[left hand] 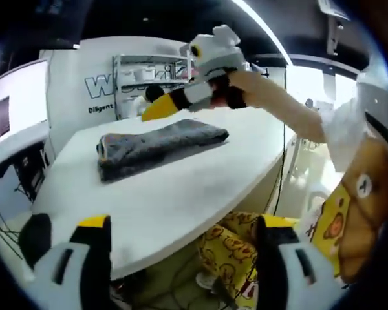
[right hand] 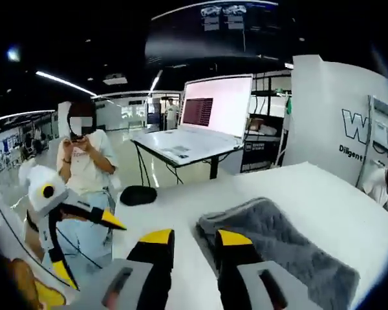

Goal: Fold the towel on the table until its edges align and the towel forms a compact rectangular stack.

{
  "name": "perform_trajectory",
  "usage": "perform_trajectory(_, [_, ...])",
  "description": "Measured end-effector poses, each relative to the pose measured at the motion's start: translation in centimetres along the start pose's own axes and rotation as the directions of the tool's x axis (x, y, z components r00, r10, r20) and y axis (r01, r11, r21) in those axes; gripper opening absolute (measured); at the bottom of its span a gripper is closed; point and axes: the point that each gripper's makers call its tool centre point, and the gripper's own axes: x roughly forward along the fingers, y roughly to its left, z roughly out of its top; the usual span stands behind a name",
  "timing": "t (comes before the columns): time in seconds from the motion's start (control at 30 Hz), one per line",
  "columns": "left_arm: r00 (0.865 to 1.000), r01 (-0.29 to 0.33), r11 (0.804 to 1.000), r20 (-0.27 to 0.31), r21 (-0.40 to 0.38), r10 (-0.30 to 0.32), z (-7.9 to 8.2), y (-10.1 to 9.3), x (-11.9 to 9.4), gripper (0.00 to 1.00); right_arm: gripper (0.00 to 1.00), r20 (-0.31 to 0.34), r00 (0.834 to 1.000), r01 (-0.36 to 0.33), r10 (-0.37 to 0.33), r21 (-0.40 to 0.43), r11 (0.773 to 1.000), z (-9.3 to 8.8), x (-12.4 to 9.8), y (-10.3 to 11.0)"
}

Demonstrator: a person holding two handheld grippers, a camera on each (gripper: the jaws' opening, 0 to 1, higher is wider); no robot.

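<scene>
Already the towel (left hand: 158,147) lies folded compactly on the tabletop (left hand: 181,194), seemingly finished; left hand-held gripper (left hand: 184,223) wide, right hand-held gripper (right hand: 195,237) narrow, both empty.

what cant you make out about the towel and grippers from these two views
- Towel, left gripper view: layers blur together, so edge alignment is unclear.
- Towel, right gripper view: near end hidden behind the right gripper, far end cut by the rim.
- Right gripper, left gripper view: jaw gap too small to judge.
- Wall lettering: cut off.
</scene>
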Motion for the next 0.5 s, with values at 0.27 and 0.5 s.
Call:
perform_trajectory(0.27, [1.000, 0.019, 1.000, -0.010, 0.017, -0.019, 1.0, 0.4, 0.4, 0.99, 0.44, -0.141, 0.979, 0.163, -0.149, 0.094, 0.982, -9.4, -14.4, -3.9])
perform_trajectory(0.5, [1.000, 0.019, 0.999, -0.025, 0.028, -0.018, 1.8, -0.3, 0.9, 0.99, 0.73, -0.193, 0.963, 0.223, -0.189, 0.172, 0.960, -14.4, -21.8, -4.1])
